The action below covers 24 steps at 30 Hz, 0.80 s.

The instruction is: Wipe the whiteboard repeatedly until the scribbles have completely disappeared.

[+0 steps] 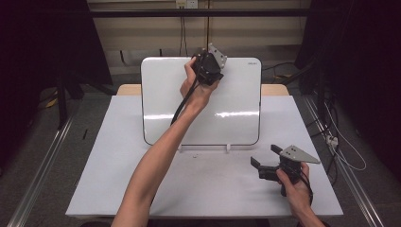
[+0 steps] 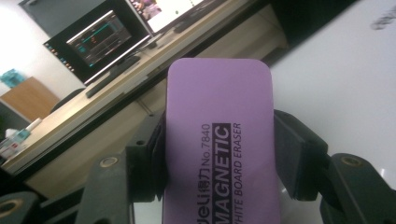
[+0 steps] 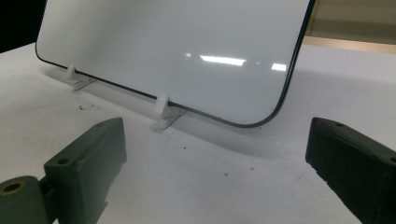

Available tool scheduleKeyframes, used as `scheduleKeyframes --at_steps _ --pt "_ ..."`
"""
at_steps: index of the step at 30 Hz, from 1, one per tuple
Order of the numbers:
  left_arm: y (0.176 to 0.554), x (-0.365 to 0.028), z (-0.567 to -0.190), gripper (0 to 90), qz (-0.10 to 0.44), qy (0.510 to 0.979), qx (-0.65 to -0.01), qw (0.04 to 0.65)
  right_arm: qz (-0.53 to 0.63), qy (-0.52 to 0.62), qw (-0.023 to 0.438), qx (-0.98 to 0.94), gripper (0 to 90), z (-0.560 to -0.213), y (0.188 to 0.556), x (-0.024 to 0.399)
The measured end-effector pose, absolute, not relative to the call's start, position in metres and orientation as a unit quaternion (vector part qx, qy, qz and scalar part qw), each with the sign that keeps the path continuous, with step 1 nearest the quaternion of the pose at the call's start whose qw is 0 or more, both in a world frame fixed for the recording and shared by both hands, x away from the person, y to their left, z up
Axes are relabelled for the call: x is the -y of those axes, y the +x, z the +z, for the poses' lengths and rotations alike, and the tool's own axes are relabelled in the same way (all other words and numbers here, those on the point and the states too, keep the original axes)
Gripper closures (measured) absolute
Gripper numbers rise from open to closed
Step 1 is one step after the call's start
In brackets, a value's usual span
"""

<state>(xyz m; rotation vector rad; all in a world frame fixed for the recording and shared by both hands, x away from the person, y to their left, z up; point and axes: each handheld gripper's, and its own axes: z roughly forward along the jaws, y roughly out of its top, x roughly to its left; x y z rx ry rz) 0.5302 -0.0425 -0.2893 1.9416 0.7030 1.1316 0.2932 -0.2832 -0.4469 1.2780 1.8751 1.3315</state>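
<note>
A purple magnetic eraser (image 2: 219, 144) is sitting clamped between the jaws of the left gripper (image 1: 207, 66), which is hovering at the top edge of the whiteboard (image 1: 236, 109) standing on the table (image 1: 104, 165). The right gripper (image 1: 265, 163) is resting near the right, jaws gaping wide, holding nothing.

A white rounded-corner whiteboard (image 1: 227, 118) stands tilted on two small white plastic feet (image 3: 161, 112) at the middle of the white-topped bench (image 1: 118, 179); the left tool (image 1: 208, 66), clamped on a purple rectangular magnetic eraser (image 2: 219, 140), sits before the board's upper edge; the right tool (image 1: 262, 165) rests near the bench's front right, before the board's lower right corner.
</note>
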Motion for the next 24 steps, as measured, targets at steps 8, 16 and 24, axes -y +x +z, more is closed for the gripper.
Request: scheduleKeyframes --at_steps 8,16,24 --pt "0.528 0.027 -0.293 41.3 0.446 0.757 -0.289 0.381 0.487 0.473 0.252 -0.690 5.1 -0.448 0.295 0.282" --pt "0.520 0.059 -0.301 41.3 0.441 0.770 -0.256 0.383 0.488 0.473 0.251 -0.689 5.1 -0.448 0.295 0.282" --pt "0.494 0.067 -0.325 41.3 0.423 0.786 -0.226 0.390 0.487 0.471 0.249 -0.693 5.1 -0.449 0.297 0.279"
